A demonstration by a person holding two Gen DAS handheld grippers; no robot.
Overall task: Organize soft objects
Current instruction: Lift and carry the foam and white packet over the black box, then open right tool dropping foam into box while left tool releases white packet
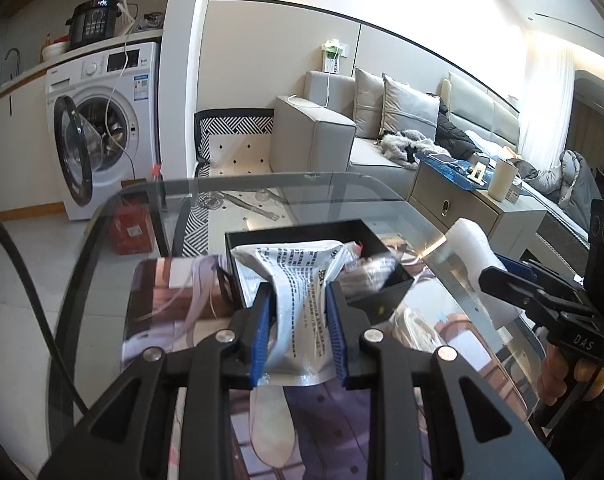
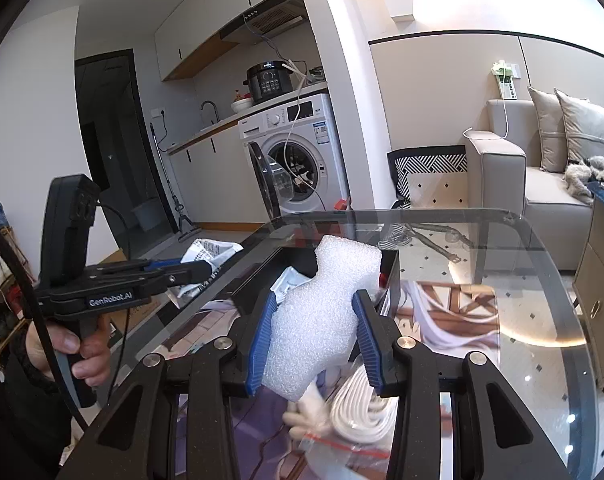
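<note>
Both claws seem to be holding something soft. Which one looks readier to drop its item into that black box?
Probably the left claw: its printed plastic pouch already overhangs the black box. The right claw holds the white foam piece just short of it.

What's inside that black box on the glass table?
The black box holds crumpled clear-plastic packets; the printed white pouch pinched by the left gripper covers much of it. In the right view, the white foam hides most of the interior, so the bottom is unseen.

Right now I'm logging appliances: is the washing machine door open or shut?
Open. The washing machine has its round door swung outward, exposing the drum; the left wrist view shows likewise.
</note>
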